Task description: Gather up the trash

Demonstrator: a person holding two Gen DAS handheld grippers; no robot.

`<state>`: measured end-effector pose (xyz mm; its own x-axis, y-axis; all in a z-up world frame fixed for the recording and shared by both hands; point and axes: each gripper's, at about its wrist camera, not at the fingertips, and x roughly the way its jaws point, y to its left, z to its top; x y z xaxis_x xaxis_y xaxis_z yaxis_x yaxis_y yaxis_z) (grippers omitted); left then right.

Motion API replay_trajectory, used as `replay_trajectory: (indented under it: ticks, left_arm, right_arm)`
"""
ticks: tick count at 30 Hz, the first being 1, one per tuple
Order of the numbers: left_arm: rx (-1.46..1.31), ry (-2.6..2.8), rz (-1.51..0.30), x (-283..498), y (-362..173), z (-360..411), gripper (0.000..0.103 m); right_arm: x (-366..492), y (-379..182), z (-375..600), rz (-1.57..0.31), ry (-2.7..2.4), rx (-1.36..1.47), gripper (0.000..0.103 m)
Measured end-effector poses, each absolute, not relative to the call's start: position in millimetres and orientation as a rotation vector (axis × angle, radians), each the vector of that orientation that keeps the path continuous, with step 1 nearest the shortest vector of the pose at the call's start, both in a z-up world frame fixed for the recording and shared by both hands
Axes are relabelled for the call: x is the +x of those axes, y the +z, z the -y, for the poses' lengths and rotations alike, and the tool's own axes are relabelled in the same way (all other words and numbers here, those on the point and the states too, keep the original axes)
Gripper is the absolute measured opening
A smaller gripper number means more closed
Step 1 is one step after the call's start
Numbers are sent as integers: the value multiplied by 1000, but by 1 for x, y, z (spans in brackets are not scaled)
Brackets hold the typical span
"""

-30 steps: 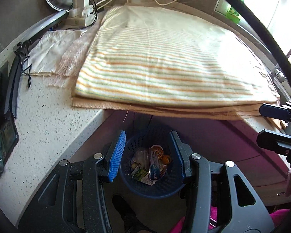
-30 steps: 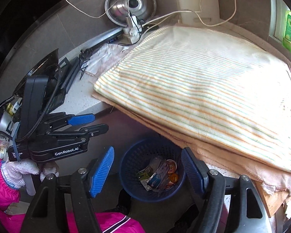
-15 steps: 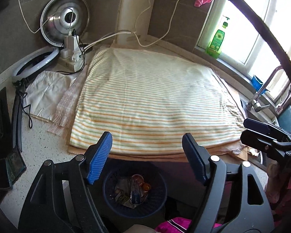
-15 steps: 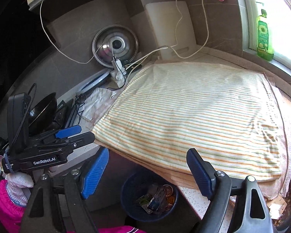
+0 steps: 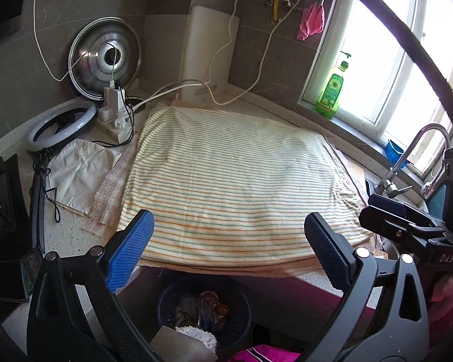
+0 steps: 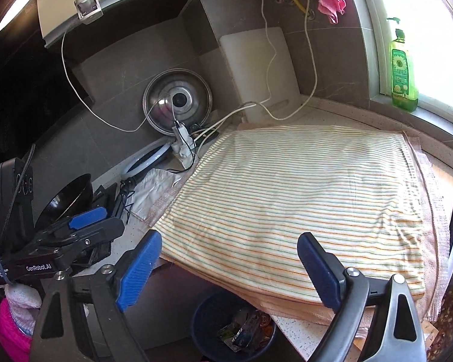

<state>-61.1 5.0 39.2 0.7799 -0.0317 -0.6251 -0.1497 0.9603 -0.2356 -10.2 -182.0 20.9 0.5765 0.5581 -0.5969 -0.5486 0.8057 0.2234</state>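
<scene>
Both views have been raised since a second ago: more wall and window are seen, the bin sunk low. Striped cloth point(image 5: 235, 193) covers the table point(image 5: 66, 235), bare of trash. Bin point(image 5: 166, 301) below holds wrappers point(image 6: 244, 325). Left gripper point(image 5: 226, 250) and right gripper point(image 6: 229, 267): jaws opening, nothing between. Drop judged done; next, more trash must be found.

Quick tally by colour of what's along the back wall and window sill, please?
Green: 1, soap bottle
Pink: 1, rag
Silver: 1, pot lid
White: 1, cutting board
Total: 4
</scene>
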Motion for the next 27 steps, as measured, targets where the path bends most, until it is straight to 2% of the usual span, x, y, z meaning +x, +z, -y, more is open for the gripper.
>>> replay_trajectory:
  ticks: [3,27]
  left_arm:
    - [-295,67,-677,-62,41,-8,102]
    - [-312,67,-670,-71,47,-11,102]
  right_arm:
    - [-13,22,181,-691,658,16,103]
    - [-12,22,177,-702,672,15,103]
